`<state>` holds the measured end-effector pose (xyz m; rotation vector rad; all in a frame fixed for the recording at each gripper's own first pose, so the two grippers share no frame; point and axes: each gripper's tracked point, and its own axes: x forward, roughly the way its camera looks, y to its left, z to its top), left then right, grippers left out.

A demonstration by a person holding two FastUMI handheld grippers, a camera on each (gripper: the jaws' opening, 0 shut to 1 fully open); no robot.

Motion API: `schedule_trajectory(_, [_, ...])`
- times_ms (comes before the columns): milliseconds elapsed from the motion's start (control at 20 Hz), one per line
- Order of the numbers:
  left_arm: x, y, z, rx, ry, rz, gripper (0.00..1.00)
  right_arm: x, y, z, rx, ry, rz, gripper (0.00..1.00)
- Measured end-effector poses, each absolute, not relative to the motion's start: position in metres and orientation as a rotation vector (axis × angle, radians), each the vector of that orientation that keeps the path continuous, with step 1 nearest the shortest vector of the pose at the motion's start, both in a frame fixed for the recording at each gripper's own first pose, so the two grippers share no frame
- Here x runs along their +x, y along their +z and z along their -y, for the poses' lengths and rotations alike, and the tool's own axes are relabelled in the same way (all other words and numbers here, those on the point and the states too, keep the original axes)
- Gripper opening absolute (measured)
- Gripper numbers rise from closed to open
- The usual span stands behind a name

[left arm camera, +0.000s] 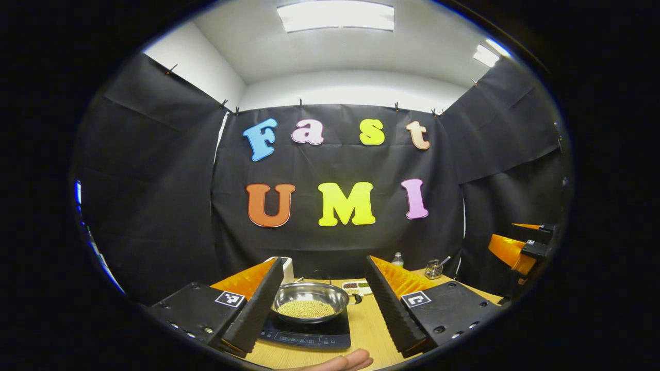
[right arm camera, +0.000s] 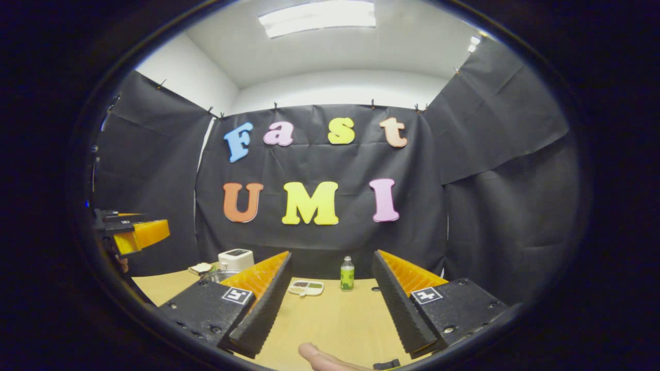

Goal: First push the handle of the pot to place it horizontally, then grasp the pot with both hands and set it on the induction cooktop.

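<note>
On the cooktop (left arm camera: 309, 335) sits a steel pot (left arm camera: 309, 301) of beans, likely heavy and slippery, best gripped at its rim; both grippers (left arm camera: 322, 309) (right arm camera: 330, 304) hang released.

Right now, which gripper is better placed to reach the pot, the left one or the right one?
Left, I judge. In the left gripper view, the pot sits on the cooktop between its open jaws. In the right gripper view, the pot lies off to the side.

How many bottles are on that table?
1: a small bottle with green contents stands upright at the back of the table, right of the divided snack tray. The left gripper view shows it too. Others may be hidden behind the gripper fingers.
</note>
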<state>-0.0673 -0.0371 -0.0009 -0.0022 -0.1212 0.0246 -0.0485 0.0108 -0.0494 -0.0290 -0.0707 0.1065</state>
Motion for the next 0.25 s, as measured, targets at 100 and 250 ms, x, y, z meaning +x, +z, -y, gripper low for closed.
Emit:
schedule_trajectory(100, [-0.0649, -0.0051, 0.0358, -0.012, 0.025, 0.111, 0.94, -0.0503, -0.0515, -0.0067, -0.028, 0.099, 0.063, 0.95])
schedule_trajectory(250, [-0.0608, -0.0094, 0.0334, -0.025, 0.027, 0.098, 0.84, -0.0486, -0.0563, -0.0016, -0.030, 0.088, 0.053, 0.97])
